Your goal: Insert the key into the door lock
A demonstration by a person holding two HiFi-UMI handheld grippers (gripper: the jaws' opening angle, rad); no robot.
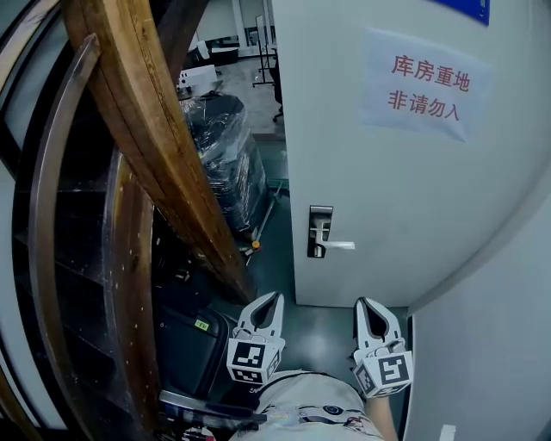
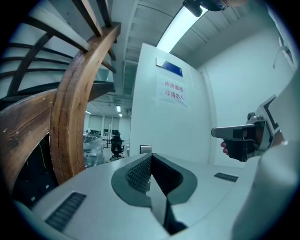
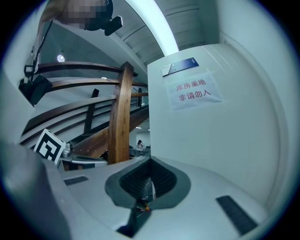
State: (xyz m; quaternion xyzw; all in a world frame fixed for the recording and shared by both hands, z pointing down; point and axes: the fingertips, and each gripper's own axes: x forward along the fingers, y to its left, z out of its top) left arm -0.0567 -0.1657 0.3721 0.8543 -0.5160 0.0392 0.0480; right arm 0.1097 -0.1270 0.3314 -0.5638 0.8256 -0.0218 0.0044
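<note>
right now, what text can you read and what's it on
"库房重地 非请勿入": red print on the paper sign on the door.
Blue plate above the sign: too blurred to read.
Label on the black case: too small to read.

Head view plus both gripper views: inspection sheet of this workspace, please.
Surface: dark floor; no table.
Job's things: white door; lock plate with handle; key, a thin metal sliver.
Clutter: wrapped pallet load; black case.
Grippers: left gripper fingers together, empty; right gripper shut on key; both short of lock plate.
Cables: thin lead by the person's head rig.
Surroundings: wooden stair rail; red-lettered sign on door.
</note>
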